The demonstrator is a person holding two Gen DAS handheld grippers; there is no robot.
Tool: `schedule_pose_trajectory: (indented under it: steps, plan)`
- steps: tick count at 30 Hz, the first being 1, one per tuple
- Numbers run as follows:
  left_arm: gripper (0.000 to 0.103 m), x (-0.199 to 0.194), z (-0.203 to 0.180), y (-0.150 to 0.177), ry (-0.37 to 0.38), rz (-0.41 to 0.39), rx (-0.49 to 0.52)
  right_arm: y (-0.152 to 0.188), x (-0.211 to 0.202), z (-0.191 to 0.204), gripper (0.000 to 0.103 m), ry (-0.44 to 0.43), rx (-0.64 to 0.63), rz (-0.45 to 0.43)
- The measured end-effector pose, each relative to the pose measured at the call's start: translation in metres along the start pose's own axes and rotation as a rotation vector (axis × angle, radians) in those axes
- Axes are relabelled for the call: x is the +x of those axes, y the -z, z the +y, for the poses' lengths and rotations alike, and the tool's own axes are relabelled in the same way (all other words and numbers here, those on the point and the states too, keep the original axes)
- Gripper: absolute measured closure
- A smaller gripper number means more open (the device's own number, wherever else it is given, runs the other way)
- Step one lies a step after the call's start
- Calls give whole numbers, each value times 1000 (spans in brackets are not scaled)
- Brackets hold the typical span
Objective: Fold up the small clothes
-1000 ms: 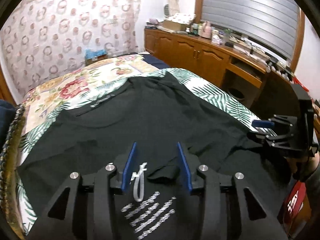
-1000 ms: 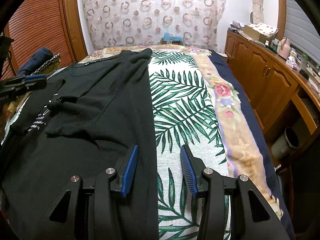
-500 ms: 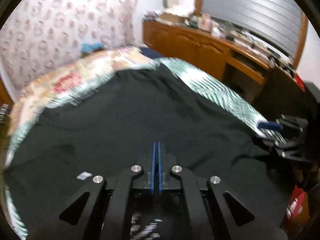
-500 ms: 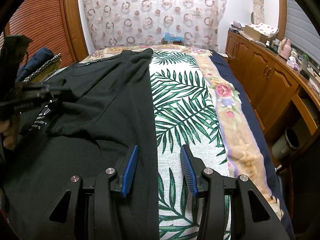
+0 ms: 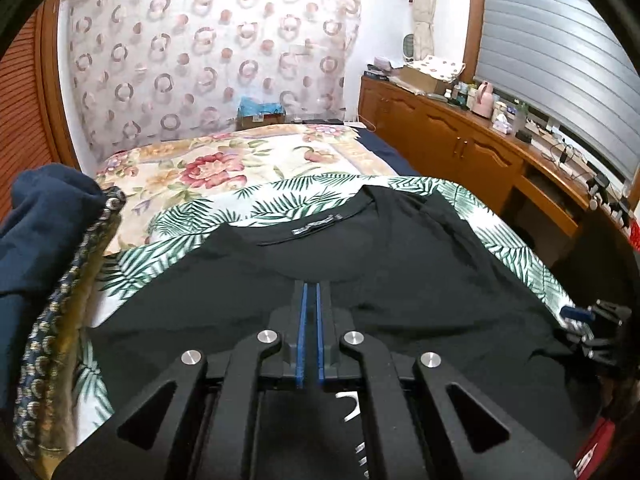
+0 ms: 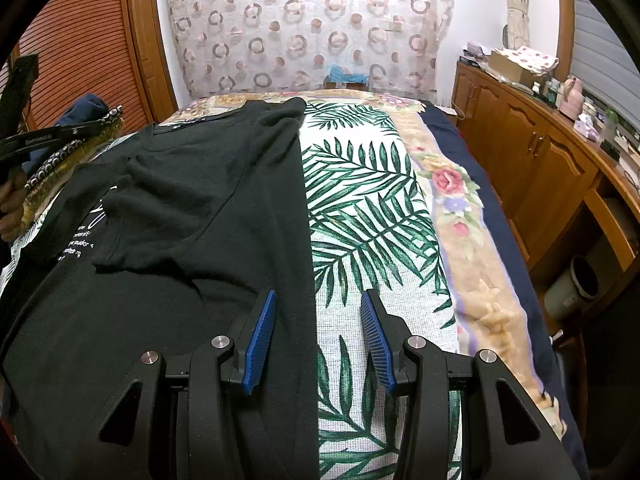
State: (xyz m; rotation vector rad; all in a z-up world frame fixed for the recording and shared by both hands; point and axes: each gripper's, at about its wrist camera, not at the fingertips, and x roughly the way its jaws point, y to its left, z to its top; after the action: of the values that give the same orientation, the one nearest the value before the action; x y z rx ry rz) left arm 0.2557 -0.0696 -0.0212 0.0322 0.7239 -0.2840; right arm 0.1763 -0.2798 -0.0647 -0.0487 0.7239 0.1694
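item: black t-shirt — spread on the leaf-print bedcover, collar toward the headboard, right edge already turned in to a straight line down the bed, one sleeve lying folded across the chest above the white print.

left gripper — a second ago its blue pads stood apart over the white lettering near the hem; now they are pressed together, only a thin slit between them. it has also travelled across the cloth and now sits further up the shirt, nearer the collar label. whether any fabric is pinched between the pads cannot be told: black cloth lies all round the tips and hides the contact.

right gripper — unchanged; jaws roughly half apart, holding nothing, straddling the shirt's folded right edge with one pad over cloth and one over the bedcover.

reading: the closing and shift suggest the left-side fold is being started — the right side looks done, the left edge not yet brought over.
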Motion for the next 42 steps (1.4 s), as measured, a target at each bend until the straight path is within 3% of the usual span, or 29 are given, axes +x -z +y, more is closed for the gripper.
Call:
schedule_pose_trajectory:
  steps: [3,6,8,10,11,18,25,27,35,42]
  plan:
    - [96,-12,9,7,-1,-8,13,0,0,0,57,-1,1,0]
    - [75,-26,17,15,-19,-25,50,0,0,0,57,0,0,0]
    - [47,-36,25,20,-34,-42,73,0,0,0,57,0,0,1]
    - [30,-44,36,26,-40,-46,73,0,0,0,57,0,-1,1]
    - [28,-47,42,29,-53,-34,69,0,0,0,57,1,-1,1]
    - [28,-43,69,58,-126,45,42,0,0,-1,57,1,-2,2]
    - [28,-25,87,69,-99,93,-64,0,0,-1,57,0,-3,2]
    - [29,-22,91,74,-125,99,-81,0,0,-1,57,-1,-3,2]
    - [49,-12,106,74,-182,92,-137,0,0,-2,57,-10,-12,2]
    - [51,4,114,71,-188,134,-177,-2,0,-5,55,-10,-18,7]
